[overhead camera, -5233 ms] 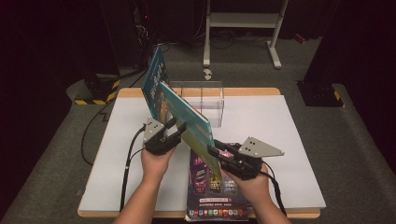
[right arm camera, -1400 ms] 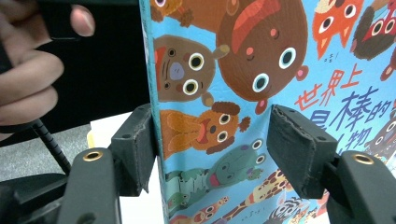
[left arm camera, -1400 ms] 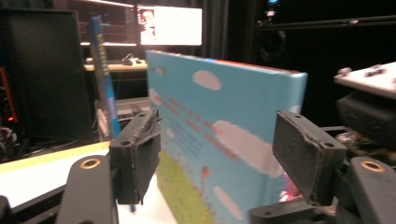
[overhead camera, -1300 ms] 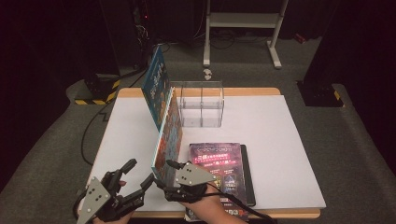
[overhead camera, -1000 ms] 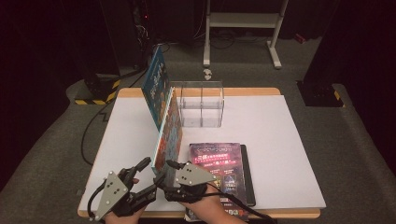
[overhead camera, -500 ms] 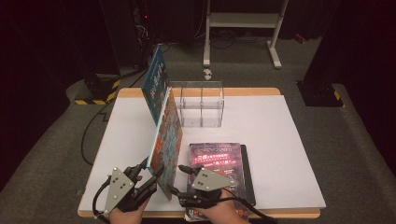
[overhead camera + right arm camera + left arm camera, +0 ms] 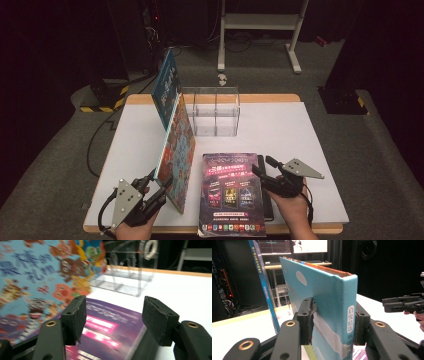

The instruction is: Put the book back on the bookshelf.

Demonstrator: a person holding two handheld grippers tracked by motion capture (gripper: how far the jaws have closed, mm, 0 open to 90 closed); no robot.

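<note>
At the bench's (image 7: 300, 120) near edge, around seven o'clock, the left claw (image 7: 155, 192) has just been closing on the near end of the cartoon-cover book (image 7: 177, 150), and in the left gripper view its pads (image 7: 307, 320) now press both covers just behind the spine. That grip seems meant to keep the tall book upright on its edge, since it would probably topple if let go. At about five o'clock the right claw (image 7: 260, 167) hangs with its jaws apart and nothing between them, beside the right edge of the purple magazine (image 7: 232, 192), which lies flat on a dark book (image 7: 267, 200) at six o'clock; it looks placed to reach for that magazine next. Farther out, the upright book runs toward eleven o'clock. Beyond it a blue book (image 7: 166, 87) stands leaning against the left wall of the clear acrylic organizer (image 7: 215, 112) near twelve o'clock, the divided rack that likely waits to receive the books standing on edge.
</note>
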